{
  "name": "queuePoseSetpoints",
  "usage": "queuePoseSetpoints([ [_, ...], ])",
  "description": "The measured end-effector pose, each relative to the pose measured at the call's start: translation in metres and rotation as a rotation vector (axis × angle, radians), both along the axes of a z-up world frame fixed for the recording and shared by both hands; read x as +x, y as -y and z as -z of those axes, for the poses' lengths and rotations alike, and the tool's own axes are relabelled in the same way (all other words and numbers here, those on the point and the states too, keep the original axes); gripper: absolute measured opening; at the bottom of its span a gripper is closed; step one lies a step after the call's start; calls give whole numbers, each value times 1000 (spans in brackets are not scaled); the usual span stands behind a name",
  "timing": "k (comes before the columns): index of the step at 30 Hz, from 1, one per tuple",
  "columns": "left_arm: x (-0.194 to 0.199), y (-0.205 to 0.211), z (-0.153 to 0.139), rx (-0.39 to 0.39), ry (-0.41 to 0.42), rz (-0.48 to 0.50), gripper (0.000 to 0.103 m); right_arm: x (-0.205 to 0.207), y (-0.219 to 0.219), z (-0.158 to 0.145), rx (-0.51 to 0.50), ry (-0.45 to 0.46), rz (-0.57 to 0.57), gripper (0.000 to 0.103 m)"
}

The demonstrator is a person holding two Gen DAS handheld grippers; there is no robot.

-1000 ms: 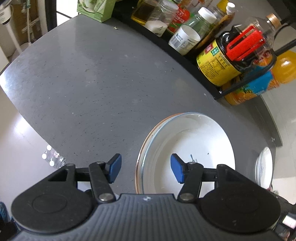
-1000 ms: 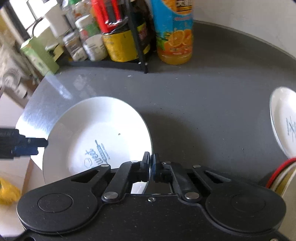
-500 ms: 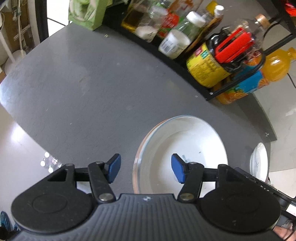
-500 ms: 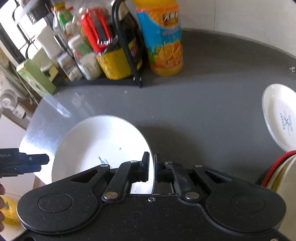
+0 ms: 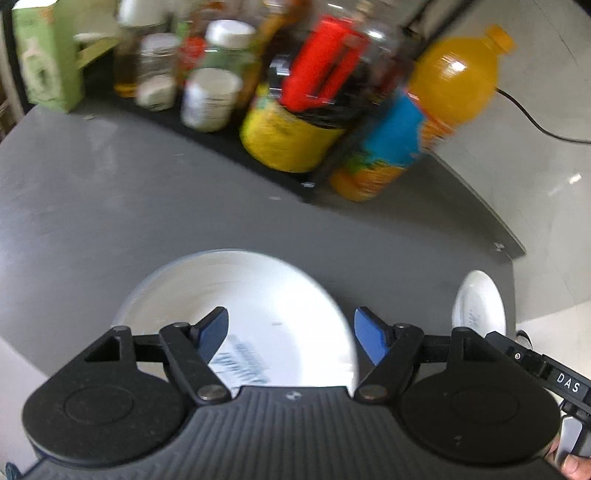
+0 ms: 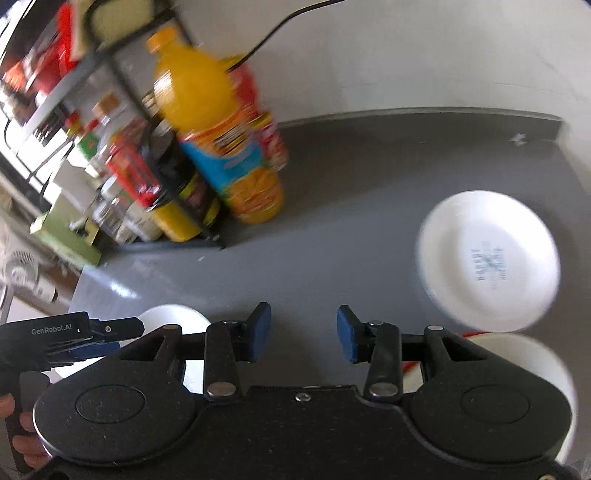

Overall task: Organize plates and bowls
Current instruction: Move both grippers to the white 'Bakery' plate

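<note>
A large white plate (image 5: 255, 299) lies flat on the grey counter (image 5: 110, 206), right in front of my left gripper (image 5: 291, 332), which is open above its near rim with nothing held. A small white plate (image 5: 480, 302) rests at the counter's right end. In the right wrist view that small white plate (image 6: 487, 258) lies ahead to the right, and a white bowl (image 6: 546, 373) with a red-rimmed one under it sits at the lower right. My right gripper (image 6: 303, 332) is open over bare counter. The large plate (image 6: 173, 317) peeks out at the lower left, beside the left gripper's body (image 6: 70, 336).
A black rack (image 5: 229, 155) of jars, bottles and a yellow can lines the back of the counter, with an orange juice bottle (image 6: 221, 147) at its right end. A green box (image 5: 40, 62) stands at the far left. A black cable (image 6: 280, 26) hangs along the white wall.
My right gripper has let go of the large plate's rim, opened, and swung right toward the small plate. The plate now rests on the counter. My left gripper shifted right, over it.
</note>
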State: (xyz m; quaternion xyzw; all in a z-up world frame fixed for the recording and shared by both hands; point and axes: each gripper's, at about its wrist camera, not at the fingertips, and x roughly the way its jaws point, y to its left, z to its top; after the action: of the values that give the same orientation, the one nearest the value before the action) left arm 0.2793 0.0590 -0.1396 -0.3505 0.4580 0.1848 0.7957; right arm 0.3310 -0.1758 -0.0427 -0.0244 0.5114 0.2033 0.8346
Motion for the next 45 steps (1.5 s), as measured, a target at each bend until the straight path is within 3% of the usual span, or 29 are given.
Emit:
queuePoseSetpoints([
  [17,115,101,-18,17,25,200,74,41,126,-20,22,53,210,46],
  [31,173,152,16,27,-17,233,72,79,192,7,2,3,238,47],
  [38,195,167,38,30,-34,246,64,101,208,36,-10,-41,225,47],
  [45,220,178,68,-16,-76,266,47,118,216,63,-21,-77,210,47],
])
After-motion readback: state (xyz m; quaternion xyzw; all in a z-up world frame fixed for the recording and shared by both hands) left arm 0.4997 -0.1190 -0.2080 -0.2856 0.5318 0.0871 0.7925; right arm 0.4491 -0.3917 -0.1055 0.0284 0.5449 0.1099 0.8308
